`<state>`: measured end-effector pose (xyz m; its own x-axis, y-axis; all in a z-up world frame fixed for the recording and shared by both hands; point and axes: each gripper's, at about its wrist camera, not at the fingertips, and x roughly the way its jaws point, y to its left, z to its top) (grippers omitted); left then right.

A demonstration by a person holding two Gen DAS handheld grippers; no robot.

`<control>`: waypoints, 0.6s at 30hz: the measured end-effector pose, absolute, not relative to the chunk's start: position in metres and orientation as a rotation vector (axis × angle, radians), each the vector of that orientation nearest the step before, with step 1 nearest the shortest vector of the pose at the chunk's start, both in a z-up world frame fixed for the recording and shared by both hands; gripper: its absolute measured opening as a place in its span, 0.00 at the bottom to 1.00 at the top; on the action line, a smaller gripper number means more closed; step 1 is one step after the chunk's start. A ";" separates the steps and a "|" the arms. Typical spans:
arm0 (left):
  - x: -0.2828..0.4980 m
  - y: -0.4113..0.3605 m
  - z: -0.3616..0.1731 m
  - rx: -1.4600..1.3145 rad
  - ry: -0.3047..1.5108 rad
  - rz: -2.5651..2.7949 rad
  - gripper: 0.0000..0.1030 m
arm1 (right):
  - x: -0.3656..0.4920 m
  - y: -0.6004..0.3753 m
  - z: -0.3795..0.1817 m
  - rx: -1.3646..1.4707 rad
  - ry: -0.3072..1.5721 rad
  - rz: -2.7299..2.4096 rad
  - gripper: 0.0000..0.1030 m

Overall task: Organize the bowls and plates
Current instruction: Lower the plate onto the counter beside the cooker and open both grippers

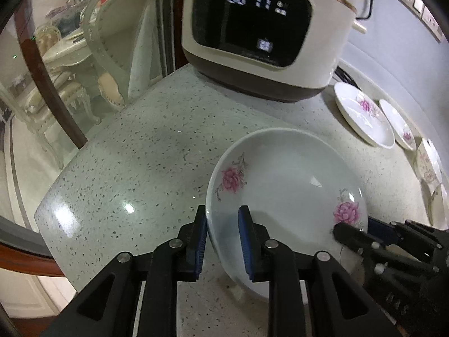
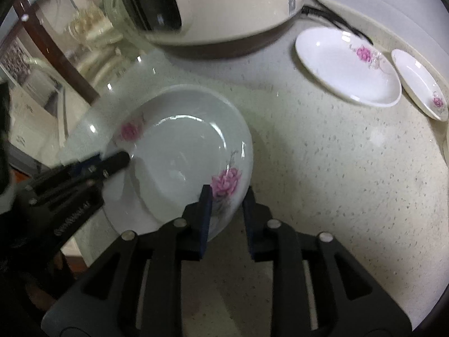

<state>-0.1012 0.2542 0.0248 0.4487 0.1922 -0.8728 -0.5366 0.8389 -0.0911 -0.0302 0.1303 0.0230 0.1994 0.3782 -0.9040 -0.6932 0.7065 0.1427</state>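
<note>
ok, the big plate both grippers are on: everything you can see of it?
The plate is round, deep and glossy white, ceramic by its look, with two pink flower prints on opposite sides of the inner wall. It looks empty and intact. It sits near the corner of the speckled counter, in front of the cooker; contact underneath cannot be judged. The left gripper straddles its near rim, one finger inside, one outside. The right gripper straddles the rim by a flower. Neither pair of jaws looks fully closed.

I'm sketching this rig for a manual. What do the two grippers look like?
Both match: the left gripper and right gripper have glossy black angular linkage arms with cut-out slots, round silver pivot pins, and ribbed blue pads lining each finger. No cables or sleeves visible.
</note>
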 end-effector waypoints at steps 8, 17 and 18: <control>-0.100 0.261 0.037 -0.385 0.980 0.568 0.55 | -0.030 0.125 0.032 -0.400 1.061 0.707 0.69; -0.077 0.232 0.064 -0.333 0.868 0.437 0.73 | 0.001 0.079 0.045 -0.323 1.002 0.533 0.71; -0.072 0.226 0.066 -0.324 0.864 0.414 0.73 | 0.003 0.074 0.047 -0.312 0.994 0.520 0.71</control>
<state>-0.0719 0.2255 0.0658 0.5787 0.2183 -0.7858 -0.4755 0.8731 -0.1076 0.0028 0.0740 0.0469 0.4385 0.2719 -0.8566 -0.5484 0.8361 -0.0154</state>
